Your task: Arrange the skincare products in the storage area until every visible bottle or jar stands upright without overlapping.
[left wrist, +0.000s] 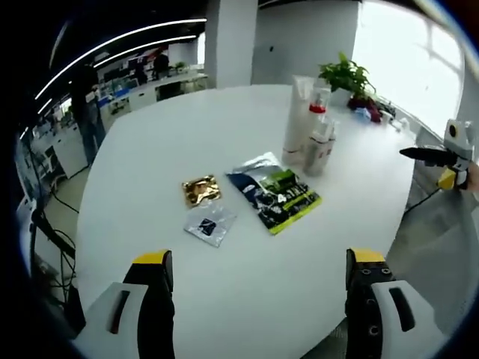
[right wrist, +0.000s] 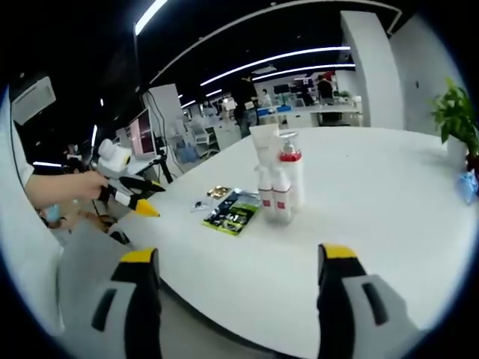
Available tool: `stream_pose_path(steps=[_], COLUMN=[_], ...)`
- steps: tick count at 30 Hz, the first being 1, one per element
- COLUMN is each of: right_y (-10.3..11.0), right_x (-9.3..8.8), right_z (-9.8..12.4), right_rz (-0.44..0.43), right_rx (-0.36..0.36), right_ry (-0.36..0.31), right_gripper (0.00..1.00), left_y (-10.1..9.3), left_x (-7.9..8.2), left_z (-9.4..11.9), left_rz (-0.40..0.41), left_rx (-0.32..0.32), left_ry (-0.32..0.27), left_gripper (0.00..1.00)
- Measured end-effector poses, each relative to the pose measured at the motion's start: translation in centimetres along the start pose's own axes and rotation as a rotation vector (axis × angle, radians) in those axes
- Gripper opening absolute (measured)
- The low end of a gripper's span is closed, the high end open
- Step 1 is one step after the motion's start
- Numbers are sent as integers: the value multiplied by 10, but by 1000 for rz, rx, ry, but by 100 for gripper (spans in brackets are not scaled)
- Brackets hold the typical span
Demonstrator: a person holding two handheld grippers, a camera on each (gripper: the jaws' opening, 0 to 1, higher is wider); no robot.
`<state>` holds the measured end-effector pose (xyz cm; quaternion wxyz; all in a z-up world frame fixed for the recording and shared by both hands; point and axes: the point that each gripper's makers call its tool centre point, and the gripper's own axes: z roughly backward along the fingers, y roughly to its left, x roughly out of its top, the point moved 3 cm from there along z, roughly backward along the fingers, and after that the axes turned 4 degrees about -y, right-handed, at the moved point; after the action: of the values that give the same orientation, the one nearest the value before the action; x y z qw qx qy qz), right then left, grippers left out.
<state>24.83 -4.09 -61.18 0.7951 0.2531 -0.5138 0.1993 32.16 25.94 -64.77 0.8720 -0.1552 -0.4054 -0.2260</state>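
In the left gripper view, the left gripper (left wrist: 256,288) is seen low over the near edge of a white table (left wrist: 150,149), its jaws spread wide apart with nothing between them. Three flat sachets are laid on the table ahead of the jaws: a gold one (left wrist: 200,190), a clear one (left wrist: 209,223) just beside it, and a larger green one (left wrist: 274,192) to their right. Beyond the green sachet, a cluster of upright products is found: a tall white tube (left wrist: 299,120), a red-capped bottle (left wrist: 319,127) and a smaller bottle (left wrist: 316,152), standing close together. A plant (left wrist: 346,76) is placed at the far edge. The right gripper (left wrist: 435,156) is seen at the right, off the table, its dark jaws seemingly drawn together.

In the right gripper view, the right gripper (right wrist: 238,271) is held before the table (right wrist: 374,187), jaws wide apart and empty. The tube (right wrist: 263,149), the red-capped bottle (right wrist: 290,176) and two small bottles (right wrist: 272,196) are seen upright, clustered mid-table. The green sachet (right wrist: 232,215) is laid to their left, the gold sachet (right wrist: 218,192) behind it. The left gripper (right wrist: 127,191) is held by a hand (right wrist: 67,187) at the left, off the table, jaws apart. The plant (right wrist: 455,120) is seen at the right.
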Motion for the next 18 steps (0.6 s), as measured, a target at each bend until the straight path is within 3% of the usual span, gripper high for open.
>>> stream_pose_path(steps=[6,18], right_y=[-4,-8], right_x=[-2,-8], right_z=[-1,-3], right_rz=[-19,-11], right_rx=[-15,-39], right_ry=[15,53], right_gripper=[87,87], left_y=[16,42], left_x=[1,-3], left_z=[-21,-57], left_rz=[-71,-132], left_rx=[1,-31], left_ry=[75,180], left_gripper=[88,84])
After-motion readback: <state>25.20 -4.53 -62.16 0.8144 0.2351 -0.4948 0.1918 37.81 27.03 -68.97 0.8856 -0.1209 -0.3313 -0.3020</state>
